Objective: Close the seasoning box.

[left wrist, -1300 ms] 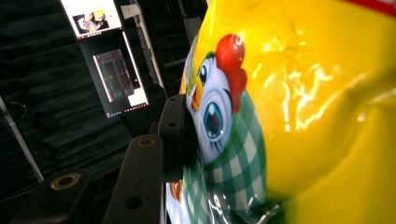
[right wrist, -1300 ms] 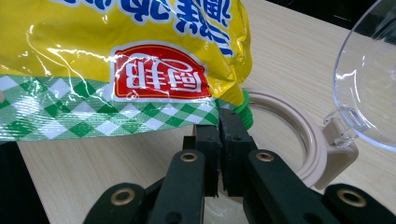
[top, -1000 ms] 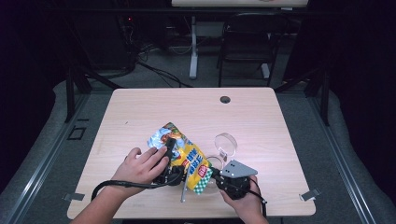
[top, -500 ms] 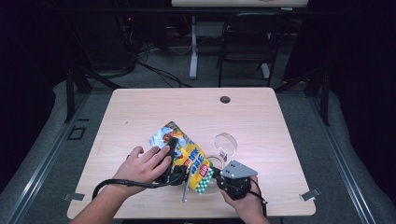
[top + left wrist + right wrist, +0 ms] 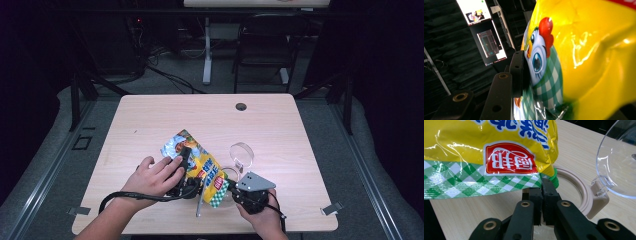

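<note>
Almost nothing has changed over the last second: in the high view the bag lies at the same spot in the lower middle of the frame, on the wooden table, and both hands sit where they were. That stillness suggests the grips are set and the next thing is a pull or tear on the packet, not yet begun

The left gripper is clamped on the bag across its middle; in the left gripper view one black jaw presses flat against the printed cartoon chicken, while the other jaw is hidden behind the bulging yellow foil. The right gripper has its jaws together on the green-checked bottom seam of the bag, the pads pinching the corner of the seam in the middle of the right gripper view

Just beside that corner, to the right, stands a beige container with its clear hinged lid flipped up; its inside is cut off by the jaws and the bag, so whether anything is in it cannot be told. In the high view a thin pale stick-like thing lies below the bag, too small to name. Whether the packet is already opened is hidden too
</note>
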